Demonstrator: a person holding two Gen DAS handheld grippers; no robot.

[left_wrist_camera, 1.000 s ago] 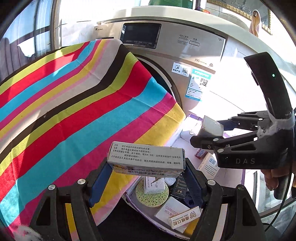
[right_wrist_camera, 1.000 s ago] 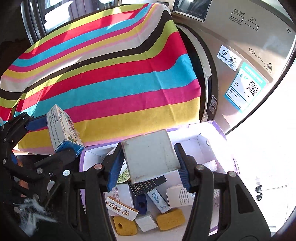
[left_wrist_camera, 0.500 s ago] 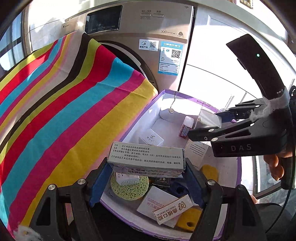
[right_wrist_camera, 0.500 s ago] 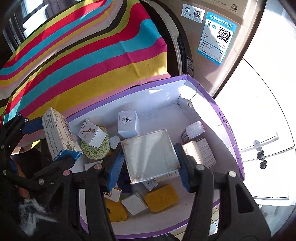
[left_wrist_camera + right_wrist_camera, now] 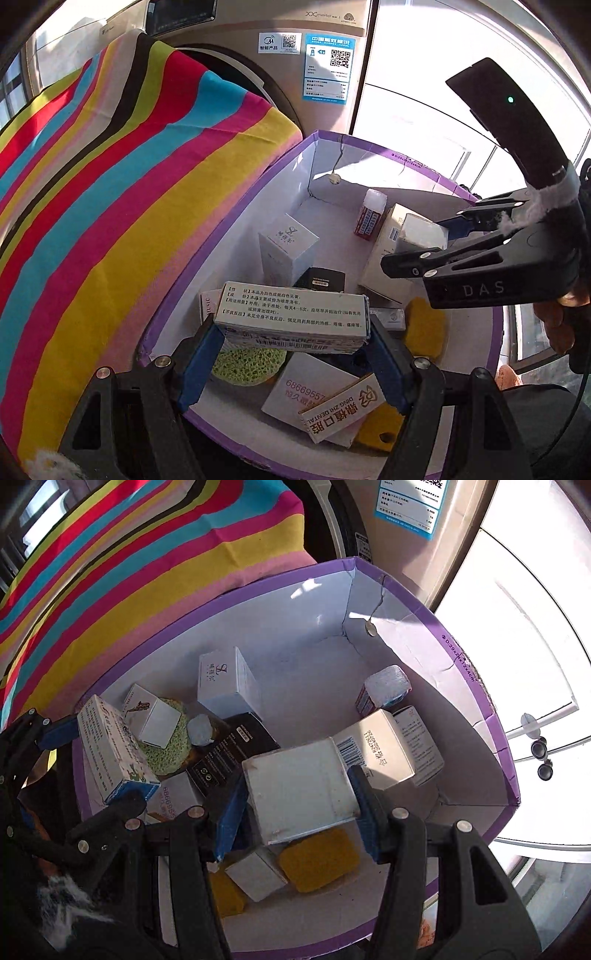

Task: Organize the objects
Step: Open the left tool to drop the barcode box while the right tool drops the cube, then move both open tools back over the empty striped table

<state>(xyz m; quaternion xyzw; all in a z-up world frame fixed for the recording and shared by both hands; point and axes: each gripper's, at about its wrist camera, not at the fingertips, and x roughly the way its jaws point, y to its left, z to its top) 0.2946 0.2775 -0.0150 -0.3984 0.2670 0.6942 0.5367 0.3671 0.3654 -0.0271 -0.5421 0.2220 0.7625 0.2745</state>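
My left gripper is shut on a long white medicine box printed with black text, held over the near end of the purple-rimmed cardboard box. My right gripper is shut on a plain white square box above the box's right side. From the left wrist view the right gripper reaches in from the right. Seen from the right wrist, the left gripper sits at the left with its medicine box.
Inside the box lie a white carton, a black booklet, a green sponge, yellow sponges, a small bottle and several cartons. A striped cloth lies left; a washing machine stands behind.
Both grippers have come down and forward over the purple-rimmed box, each still holding its own box. The inside of the box now fills both views.
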